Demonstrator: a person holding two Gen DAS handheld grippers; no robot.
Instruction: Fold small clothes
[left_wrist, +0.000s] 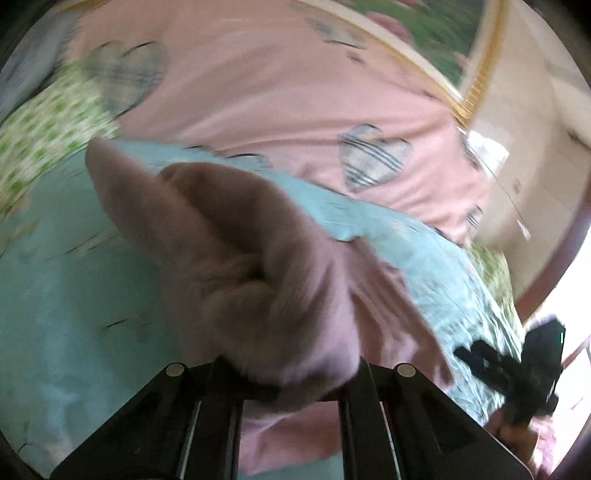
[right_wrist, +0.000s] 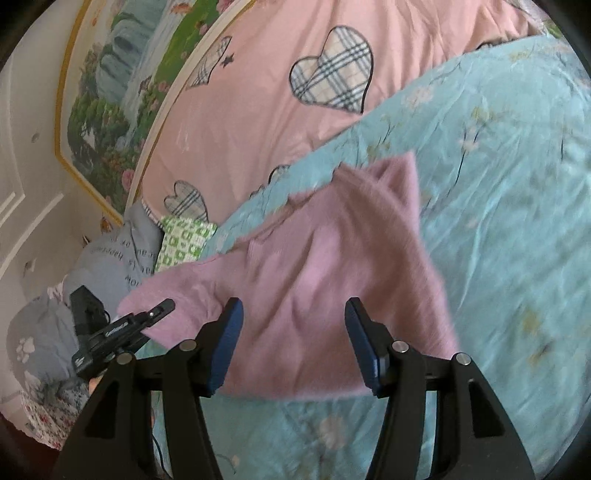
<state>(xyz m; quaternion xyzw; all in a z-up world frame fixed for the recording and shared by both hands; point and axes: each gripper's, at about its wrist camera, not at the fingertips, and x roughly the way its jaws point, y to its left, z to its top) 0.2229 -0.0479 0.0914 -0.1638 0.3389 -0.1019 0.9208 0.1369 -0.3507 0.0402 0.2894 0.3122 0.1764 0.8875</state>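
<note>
1. In my left wrist view, the left gripper (left_wrist: 291, 373) sits at the bottom centre of the frame, clamped on the fuzzy pink garment (left_wrist: 258, 266), which bunches up over the jaws and hides the fingertips.
2. In my right wrist view, the right gripper (right_wrist: 293, 347) at the bottom centre has its blue-padded fingers (right_wrist: 231, 343) parted about halfway, with nothing pinched; the pink garment (right_wrist: 306, 280) shows between and beyond them, and I cannot tell whether the pads touch it.
3. The garment lies spread across the middle of that frame on the light blue floral sheet (right_wrist: 498, 184), one sleeve running to the lower left, where the left gripper (right_wrist: 162, 308) holds its end.
4. The right gripper (left_wrist: 465, 352) appears at the lower right edge of my left view, blurred.
5. Farther back, a pink quilt with plaid hearts (right_wrist: 277, 92) fills the upper centre.
6. A green-and-white patterned cloth (right_wrist: 184, 240) and a grey printed pillow (right_wrist: 110, 266) sit at the left.
7. At the upper left hangs a framed landscape picture (right_wrist: 122, 92).
</note>
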